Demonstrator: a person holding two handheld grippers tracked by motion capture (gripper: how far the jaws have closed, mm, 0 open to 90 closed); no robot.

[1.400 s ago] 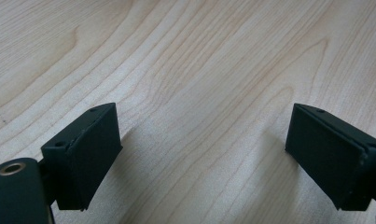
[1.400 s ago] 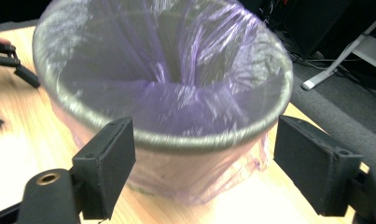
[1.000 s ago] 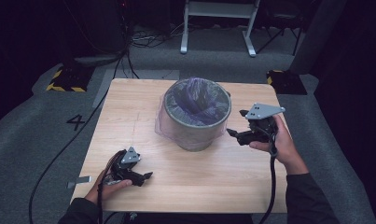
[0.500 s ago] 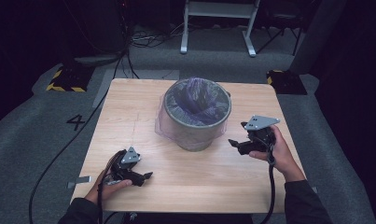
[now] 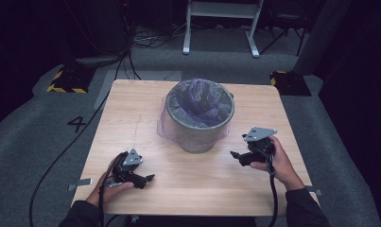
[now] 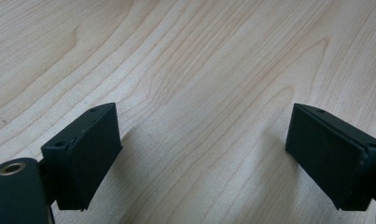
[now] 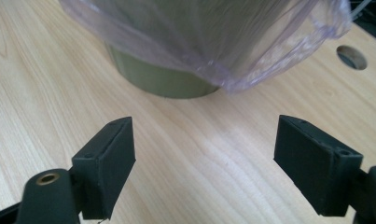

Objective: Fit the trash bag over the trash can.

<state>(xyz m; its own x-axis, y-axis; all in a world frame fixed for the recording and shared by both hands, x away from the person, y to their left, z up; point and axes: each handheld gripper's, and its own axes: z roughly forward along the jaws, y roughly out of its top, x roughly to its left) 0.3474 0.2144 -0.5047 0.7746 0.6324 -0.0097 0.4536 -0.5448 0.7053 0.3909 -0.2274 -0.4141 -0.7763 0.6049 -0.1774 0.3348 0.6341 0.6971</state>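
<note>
Now the worktop lies broad and mostly bare, pale wood with a grey bin standing a little behind its middle, lined with a thin purple bag whose loose skirt drapes over the rim and down the outside. That bag looks like the thing being worked, and the right gripper is the one near it: low over the wood just to the bin's right, pointed at the base. In the right gripper view its fingers stand wide apart and empty, the bag's hem hanging just ahead and above them, the bin wall behind.

To do this well, I'd say come in under that hanging fold, take only the film, and pinch clear of the bin wall, since thin plastic slips and a bite on the bin itself would drag the whole thing.

The left gripper sits near the front edge, well apart from the bin; its fingers are spread too, with nothing between them but wood grain.

Room is generous: open wood to the left and in front of the bin. The tighter side is the right, where the hand is nearer the worktop's edge, and a small round hole in the wood shows past the bag.
</note>
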